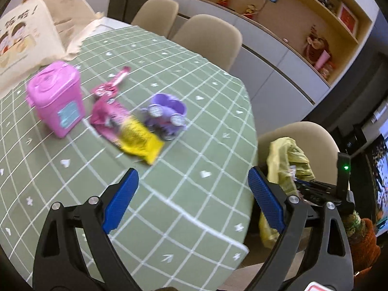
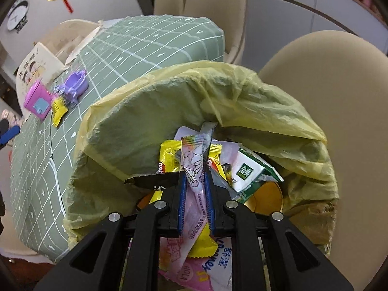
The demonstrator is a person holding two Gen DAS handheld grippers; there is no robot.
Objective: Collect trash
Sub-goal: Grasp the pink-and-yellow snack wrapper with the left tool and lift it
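Wrappers (image 1: 139, 134) on the surface (image 1: 194, 145) look light, crinkly, slippery; pinch an edge. Left tool (image 1: 192, 200) spread; right tool (image 2: 196, 194) pinching a pink wrapper (image 2: 194, 169).

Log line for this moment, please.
right tool: pink wrapper between pads, over yellow trash bag | left tool: open, empty | yellow wrapper: on table

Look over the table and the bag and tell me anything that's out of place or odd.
Three wrappers lie loose on the green tablecloth: a yellow wrapper, a dark pink wrapper and a thin pink wrapper, crumpled between the pink box and the purple toy. The yellow bag sags unevenly.
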